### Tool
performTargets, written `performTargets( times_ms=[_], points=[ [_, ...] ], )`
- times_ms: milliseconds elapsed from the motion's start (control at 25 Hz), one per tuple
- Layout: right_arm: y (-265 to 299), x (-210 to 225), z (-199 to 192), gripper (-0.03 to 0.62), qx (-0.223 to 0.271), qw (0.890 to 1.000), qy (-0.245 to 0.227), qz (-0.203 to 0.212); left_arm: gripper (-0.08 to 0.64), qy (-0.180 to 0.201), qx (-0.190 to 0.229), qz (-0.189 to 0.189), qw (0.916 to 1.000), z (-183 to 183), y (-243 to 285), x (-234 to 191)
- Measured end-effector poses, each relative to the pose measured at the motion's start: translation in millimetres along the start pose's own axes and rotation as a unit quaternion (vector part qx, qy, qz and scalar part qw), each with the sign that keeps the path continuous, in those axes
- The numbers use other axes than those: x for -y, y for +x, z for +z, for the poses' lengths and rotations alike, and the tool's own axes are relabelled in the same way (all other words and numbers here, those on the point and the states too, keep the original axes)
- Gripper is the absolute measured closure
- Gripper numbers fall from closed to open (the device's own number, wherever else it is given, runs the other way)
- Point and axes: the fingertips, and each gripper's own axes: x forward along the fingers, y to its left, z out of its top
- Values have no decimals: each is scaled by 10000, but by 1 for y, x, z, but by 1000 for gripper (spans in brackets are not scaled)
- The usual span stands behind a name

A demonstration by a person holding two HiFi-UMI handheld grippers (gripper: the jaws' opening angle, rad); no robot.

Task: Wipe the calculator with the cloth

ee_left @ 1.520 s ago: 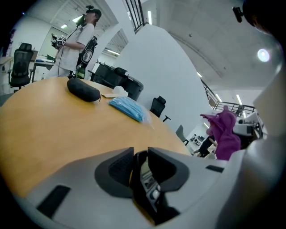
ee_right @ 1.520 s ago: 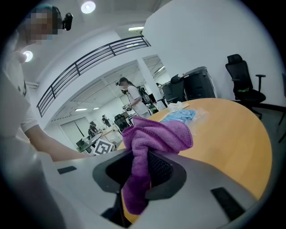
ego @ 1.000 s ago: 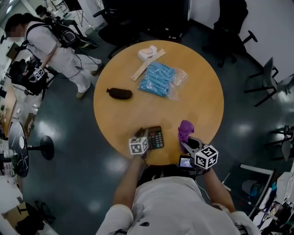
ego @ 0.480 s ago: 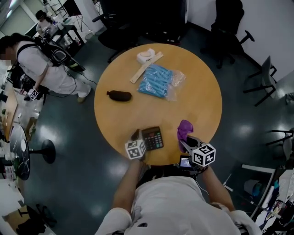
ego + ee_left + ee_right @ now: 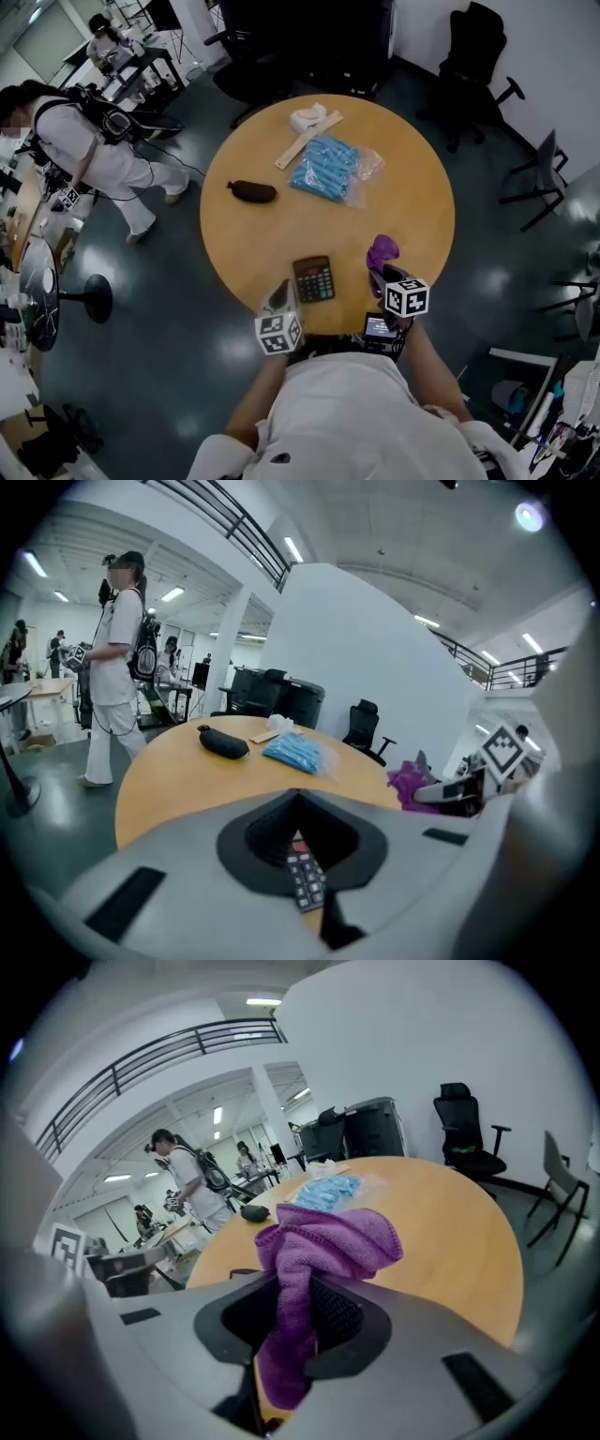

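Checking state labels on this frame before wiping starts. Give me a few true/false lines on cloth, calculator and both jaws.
1. The right gripper has its jaws shut on the purple cloth. True.
2. The left gripper holds the calculator. False: its jaws are shut on nothing, and the calculator lies flat on the table.
3. The cloth lies draped over the calculator. False: it hangs in the right jaws, off to the calculator's right and apart from it.
4. A black pouch and a blue packet lie farther across the table. True.
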Motion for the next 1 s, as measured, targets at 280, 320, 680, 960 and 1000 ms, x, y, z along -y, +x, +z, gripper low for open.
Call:
performTargets(
  times_ms=[280,320,680,960,1000],
  points=[
    [71,17,-72,497,-1648,9848,-444,-325,552,-349,49,-56,9994,4,-10,-4],
    [78,19,-78,497,-1818,9809,-553,-423,552,-390,42,-56,9992,3,-13,-4],
    [109,21,-99,495,-2216,9665,-905,-926,552,-439,-55,-205,9988,-4,-28,2],
    [111,17,-91,446,-1996,9666,-1248,-1017,552,-376,-106,-305,9988,-5,-25,4],
    [109,15,-88,435,-1917,9673,-1302,-1033,552,-373,-116,-333,9987,-6,-25,6]
  ],
)
